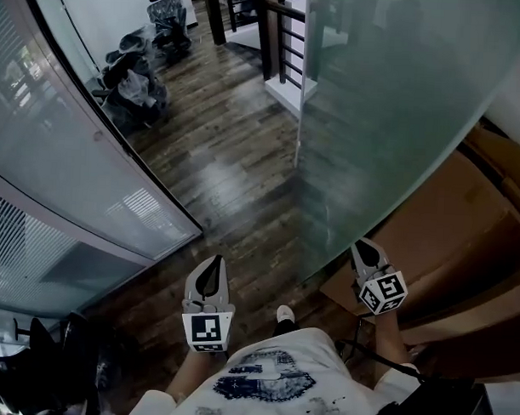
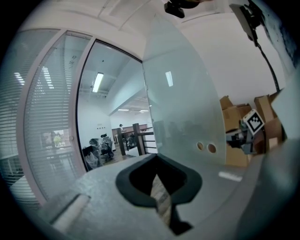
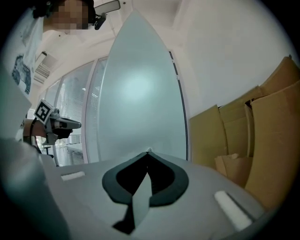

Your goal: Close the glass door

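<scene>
Glass door (image 1: 391, 113) rises just before the right tool (image 1: 362, 244), beside the left tool (image 1: 214, 260), both closed and empty.

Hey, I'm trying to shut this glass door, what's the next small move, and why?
Probably ease the right tool forward until its closed tip presses on the glass door. The tool is empty and aimed straight at the frosted panel, which stands open beside the cardboard boxes.
</scene>
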A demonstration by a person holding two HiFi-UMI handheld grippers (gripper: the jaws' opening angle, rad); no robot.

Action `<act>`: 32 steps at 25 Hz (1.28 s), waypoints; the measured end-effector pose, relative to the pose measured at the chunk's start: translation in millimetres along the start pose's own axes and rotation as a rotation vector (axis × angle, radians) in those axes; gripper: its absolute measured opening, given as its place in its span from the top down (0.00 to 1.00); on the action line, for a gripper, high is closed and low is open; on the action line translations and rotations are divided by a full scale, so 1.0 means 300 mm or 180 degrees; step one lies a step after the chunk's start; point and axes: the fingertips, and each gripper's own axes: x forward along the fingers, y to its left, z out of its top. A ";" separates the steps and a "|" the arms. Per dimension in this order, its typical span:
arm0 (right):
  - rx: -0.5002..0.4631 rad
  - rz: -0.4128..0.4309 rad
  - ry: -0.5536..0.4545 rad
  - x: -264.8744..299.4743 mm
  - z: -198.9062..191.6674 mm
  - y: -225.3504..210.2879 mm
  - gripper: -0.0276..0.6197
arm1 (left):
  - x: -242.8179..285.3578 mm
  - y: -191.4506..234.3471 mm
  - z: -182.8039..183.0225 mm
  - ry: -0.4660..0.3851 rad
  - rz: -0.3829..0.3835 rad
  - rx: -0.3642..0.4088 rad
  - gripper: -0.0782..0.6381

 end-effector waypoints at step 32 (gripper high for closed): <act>-0.0156 0.1780 0.0411 0.166 -0.039 0.069 0.67 | 0.222 -0.147 0.096 -0.0016 -0.0027 0.0208 0.89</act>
